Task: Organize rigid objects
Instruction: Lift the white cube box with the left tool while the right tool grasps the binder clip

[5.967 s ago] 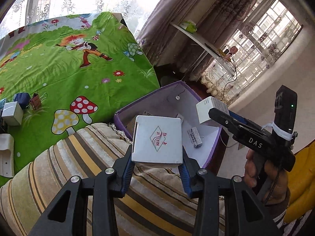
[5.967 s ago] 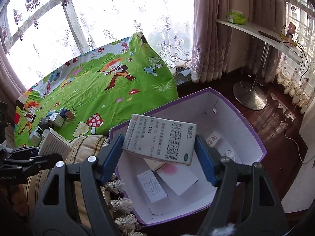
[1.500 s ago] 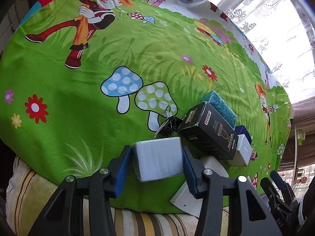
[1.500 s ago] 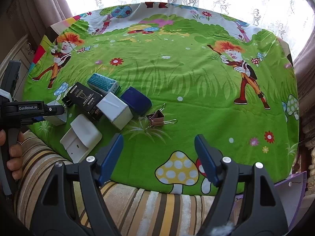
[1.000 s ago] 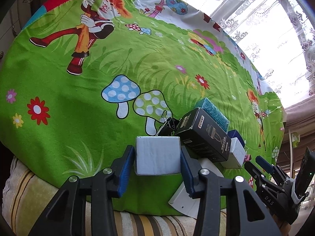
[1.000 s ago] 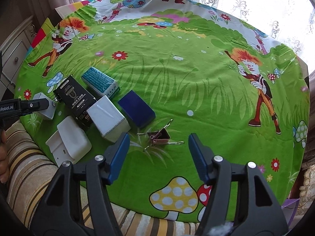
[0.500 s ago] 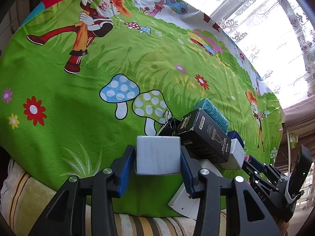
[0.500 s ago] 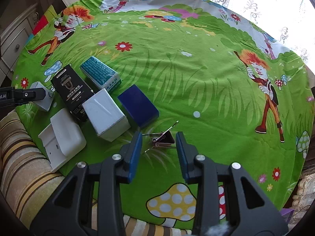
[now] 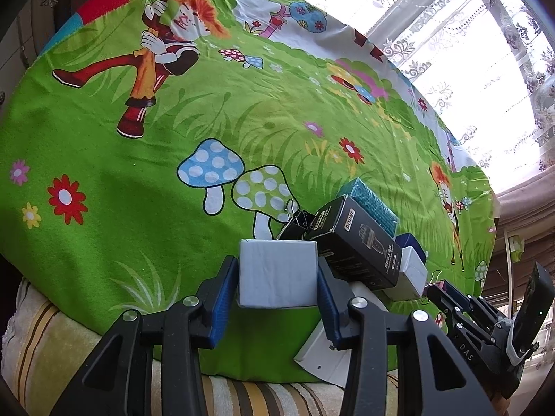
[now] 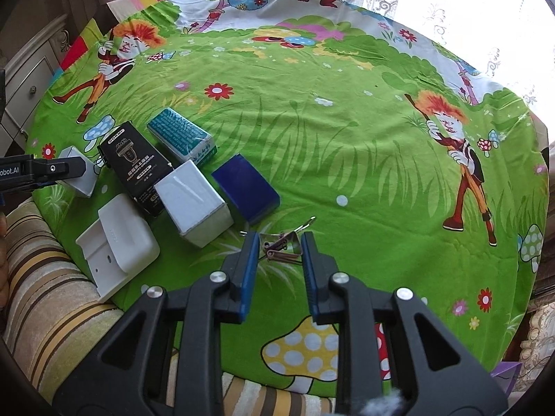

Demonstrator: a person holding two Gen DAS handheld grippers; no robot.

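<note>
Bright green cartoon-printed cloth (image 10: 347, 145) with mushrooms and red-haired figures, spread over a striped beige cushion (image 10: 45, 277) serving as worktop. White moulded plastic holder (image 10: 116, 242) at the cloth's near edge: whole in the right wrist view, largely hidden behind the fingers in the left wrist view. Black rectangular carton with white lettering (image 10: 137, 168), leaning on its neighbours. Long white rectangular box (image 10: 194, 202) just beside it; teal-topped box (image 10: 182, 135) behind; dark blue flat box (image 10: 246, 189) to the side, of which the left wrist view shows only a corner. Small white cube-shaped box (image 9: 277, 274), held between the blue pads of the left gripper (image 9: 277, 287), fingers narrowed onto its two sides, at the near left edge of the cloth; whether it rests on the cloth cannot be told. Black binder clip (image 9: 298, 220) behind the cube, seen only from the left. Pink-bronze binder clip with wire handles (image 10: 281, 242) on the cloth, between the right gripper (image 10: 280, 246) fingers, which have just been closing and press its sides; partly covered by the pads.
</note>
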